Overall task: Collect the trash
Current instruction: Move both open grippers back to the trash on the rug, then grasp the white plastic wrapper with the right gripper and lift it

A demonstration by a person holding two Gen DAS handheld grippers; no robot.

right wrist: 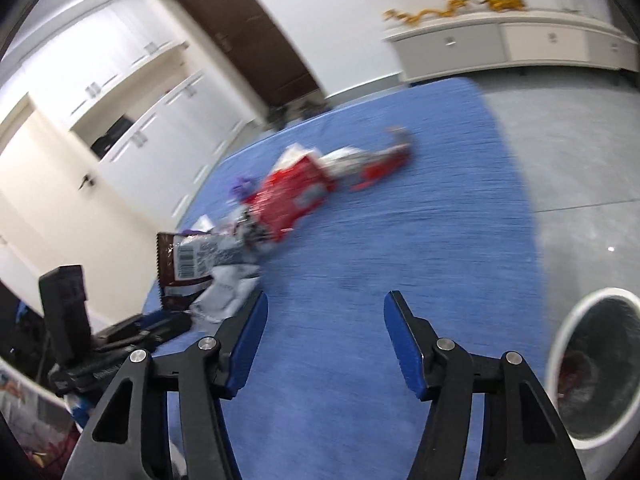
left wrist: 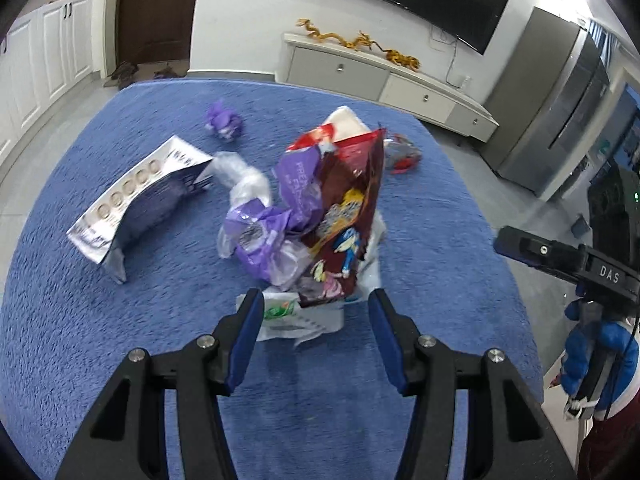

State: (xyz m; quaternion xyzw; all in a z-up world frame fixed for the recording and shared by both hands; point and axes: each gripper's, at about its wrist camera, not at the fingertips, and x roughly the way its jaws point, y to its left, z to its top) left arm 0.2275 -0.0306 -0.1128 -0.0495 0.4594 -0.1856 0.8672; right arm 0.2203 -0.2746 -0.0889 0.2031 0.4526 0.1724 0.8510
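Left wrist view, left to right across the blue carpet (left wrist: 100, 320). Flattened silver-white carton (left wrist: 132, 196) lies toward the carpet's left edge, one flap raised. Small crumpled purple wrapper (left wrist: 224, 120) sits alone near the far edge. Centre: a heap of trash, with clear plastic film (left wrist: 244, 176), a crumpled purple bag (left wrist: 272, 236) and a dark red cartoon-printed snack bag (left wrist: 344, 224) standing up on edge; all touching one another. White-and-green wrapper (left wrist: 288, 316) lies at the heap's near foot. A red-and-silver wrapper (left wrist: 402, 154) lies just beyond the heap toward the right edge.

Left gripper (left wrist: 316, 300): jaws spread wide, nothing between them; the tips straddle the near foot of the heap, at the white-and-green wrapper. Contact unclear.

Right gripper (right wrist: 326, 302): jaws likewise apart and empty, hovering over bare carpet. Right wrist view is motion-blurred. In it, the heap runs along the carpet's left side, a barcode-printed bag (right wrist: 192, 260) nearest. White bin (right wrist: 596, 364) with a dark liner stands on the grey floor (right wrist: 560, 140) off the carpet's right edge, some trash inside, kind not discernible.
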